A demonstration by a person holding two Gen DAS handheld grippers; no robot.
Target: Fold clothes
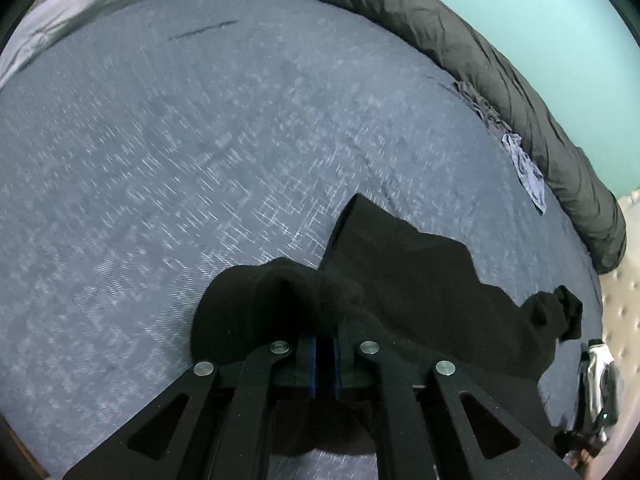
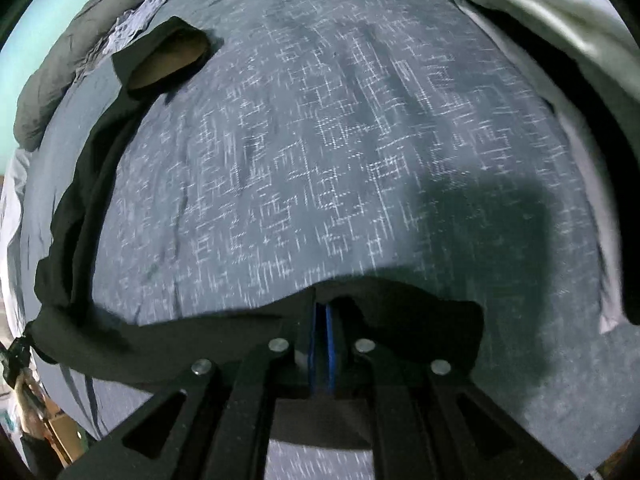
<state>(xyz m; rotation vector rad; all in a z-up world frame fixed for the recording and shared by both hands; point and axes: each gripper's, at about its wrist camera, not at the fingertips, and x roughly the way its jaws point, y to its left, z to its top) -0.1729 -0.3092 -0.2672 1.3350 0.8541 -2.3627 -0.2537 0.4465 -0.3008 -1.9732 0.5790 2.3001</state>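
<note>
Black garment pinched at two points over the bed

Black, soft knit fabric is hanging between both tools. The left gripper (image 1: pixel 325 344) is clamping a bunched fold of the garment (image 1: pixel 420 276); the right gripper (image 2: pixel 322 332) is pinching its edge, likely to spread it flat. A sleeve (image 2: pixel 164 56) with an open cuff is trailing across the blue-grey woven bedspread (image 2: pixel 340 140), near a rumpled dark duvet (image 1: pixel 480 60).

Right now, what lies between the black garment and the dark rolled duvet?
Only bare blue bedsheet between black garment and dark rolled duvet, in the left wrist view.
</note>
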